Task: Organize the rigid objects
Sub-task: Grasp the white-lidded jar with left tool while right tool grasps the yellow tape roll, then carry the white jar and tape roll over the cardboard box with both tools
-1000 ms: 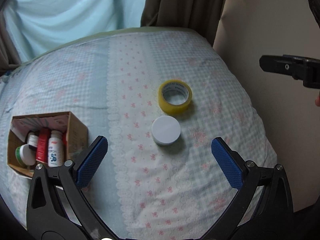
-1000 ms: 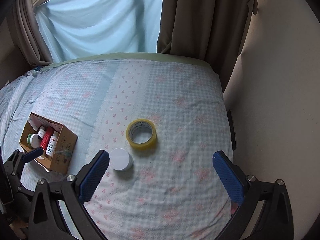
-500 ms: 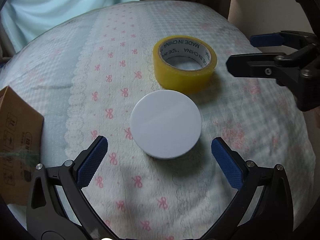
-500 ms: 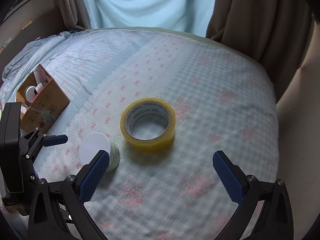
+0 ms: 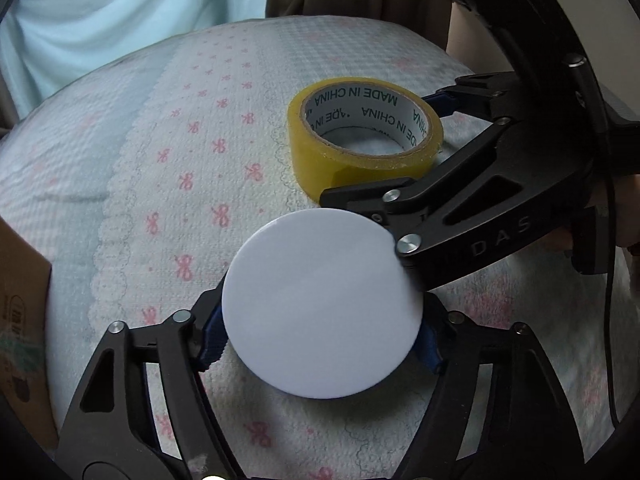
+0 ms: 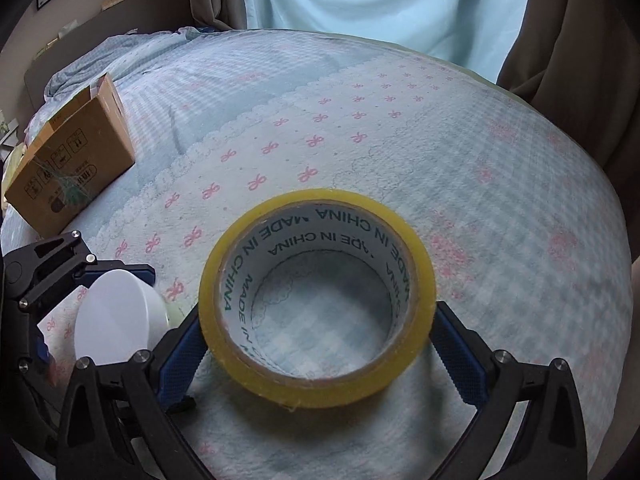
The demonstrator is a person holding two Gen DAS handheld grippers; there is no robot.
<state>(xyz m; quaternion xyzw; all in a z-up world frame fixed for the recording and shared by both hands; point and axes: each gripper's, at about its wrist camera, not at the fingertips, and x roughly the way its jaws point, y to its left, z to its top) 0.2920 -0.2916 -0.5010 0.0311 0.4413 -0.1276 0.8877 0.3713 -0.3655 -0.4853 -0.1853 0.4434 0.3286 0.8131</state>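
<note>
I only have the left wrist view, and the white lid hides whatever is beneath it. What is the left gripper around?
Observer: A low white jar. The left gripper has just been closing its jaws, and its pads are at the jar's sides.
Operator: Does the right gripper straddle the tape?
Observer: Yes. The right gripper stands wide, with one pad on each side of the yellow tape roll.
Operator: And the box?
Observer: The cardboard box stands apart from both, with its printed side showing.

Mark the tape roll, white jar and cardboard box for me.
tape roll (image 6: 256,376): right wrist view, yellow outer wall.
white jar (image 5: 320,312): left wrist view, middle of flat lid.
cardboard box (image 6: 76,168): right wrist view, printed side wall.
</note>
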